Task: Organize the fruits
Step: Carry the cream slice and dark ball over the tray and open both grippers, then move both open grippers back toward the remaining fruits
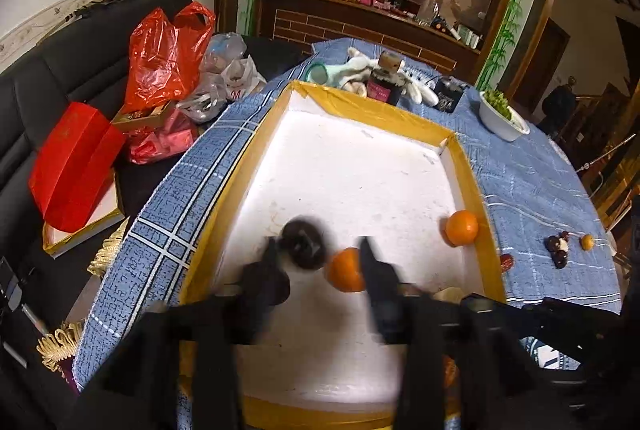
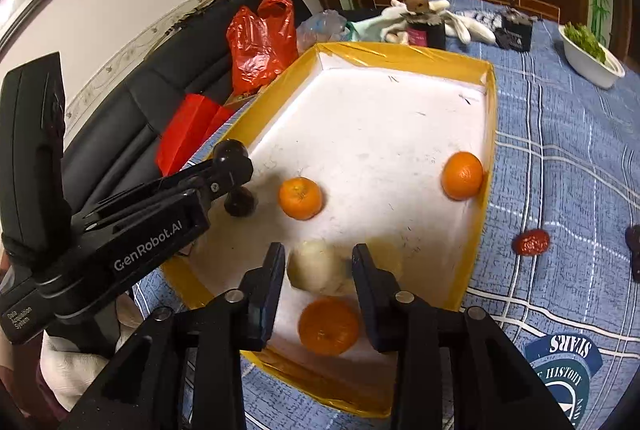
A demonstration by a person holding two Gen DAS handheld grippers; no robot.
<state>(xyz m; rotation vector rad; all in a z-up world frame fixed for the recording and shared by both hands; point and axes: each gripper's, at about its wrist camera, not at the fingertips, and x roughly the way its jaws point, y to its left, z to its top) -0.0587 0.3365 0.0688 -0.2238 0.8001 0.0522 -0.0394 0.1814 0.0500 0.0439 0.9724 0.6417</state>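
Observation:
A white tray with a yellow taped rim (image 1: 362,111) (image 2: 404,51) lies on the blue checked cloth. In it are three oranges (image 2: 300,198) (image 2: 462,175) (image 2: 329,326), a pale round fruit (image 2: 316,266) and a dark round fruit (image 1: 302,242) (image 2: 239,201). My left gripper (image 1: 318,250) is open and blurred, with the dark fruit between its fingers and an orange (image 1: 345,270) by the right finger. My right gripper (image 2: 319,256) is open over the tray's near end, the pale fruit between its fingers. Small fruits (image 1: 558,250) and a red date (image 2: 531,242) lie on the cloth.
A white bowl of greens (image 1: 502,117) (image 2: 592,53), a dark bottle (image 1: 384,81), a black box (image 1: 448,95) and a white plush toy stand behind the tray. Red bags (image 1: 164,57) and boxes sit on a black sofa (image 1: 60,69) at left.

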